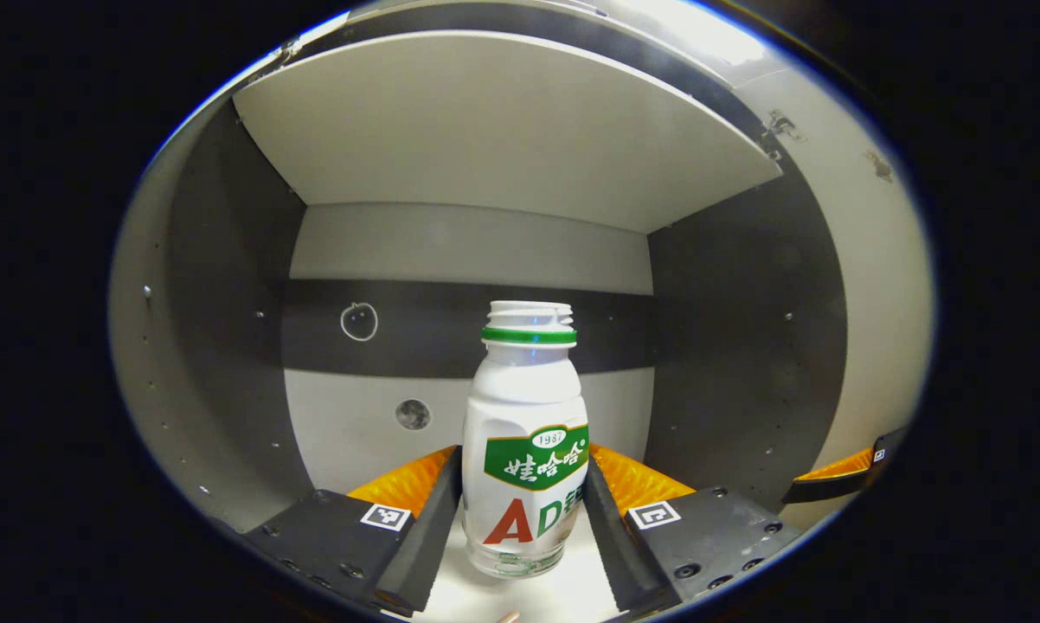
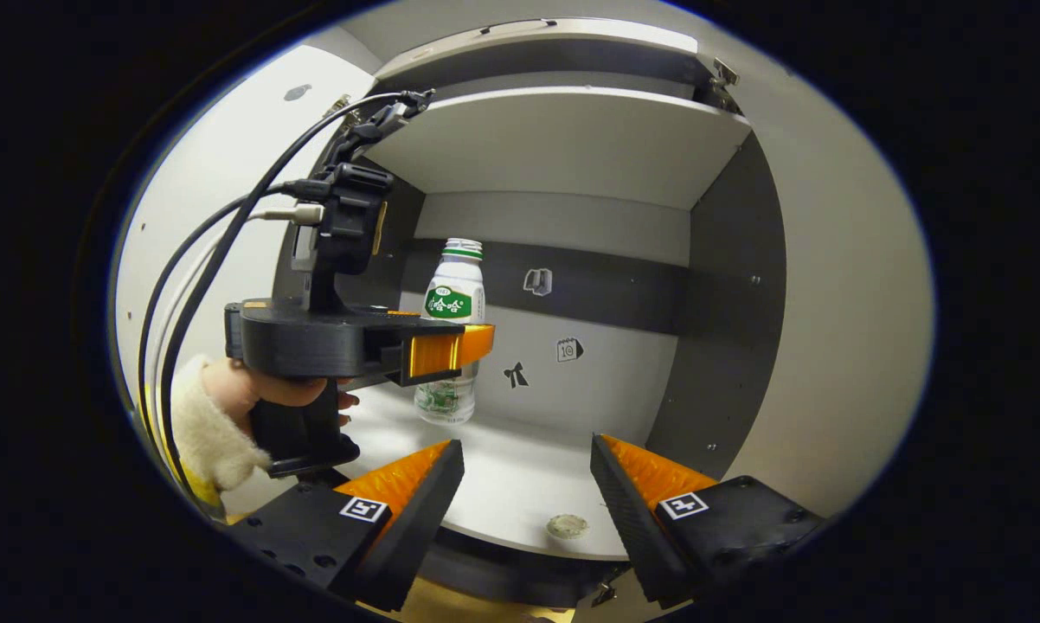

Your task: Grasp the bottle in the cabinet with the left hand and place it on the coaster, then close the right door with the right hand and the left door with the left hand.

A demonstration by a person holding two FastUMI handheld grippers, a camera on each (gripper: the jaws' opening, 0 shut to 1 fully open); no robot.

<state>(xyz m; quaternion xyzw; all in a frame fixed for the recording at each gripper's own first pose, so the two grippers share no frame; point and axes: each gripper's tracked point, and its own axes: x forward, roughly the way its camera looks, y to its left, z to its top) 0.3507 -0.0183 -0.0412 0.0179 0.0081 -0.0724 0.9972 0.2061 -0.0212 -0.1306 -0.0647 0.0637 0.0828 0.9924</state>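
The right gripper [image 2: 524, 484] hangs wide open and empty before the cabinet [image 2: 736, 285]. Farther in, the left gripper [image 1: 524, 510] has its two fingers against either side of the one bottle [image 1: 527, 450], which stands upright on the shelf [image 2: 503, 484]. One small round disc [image 2: 567, 525] lies near the shelf's front edge.

Shelf front edge: lying open beside the bottle [image 2: 452, 329].
Overhead: upper shelf [image 2: 563, 143] capping the compartment.
Sides: cabinet walls [image 2: 728, 320] closing in.
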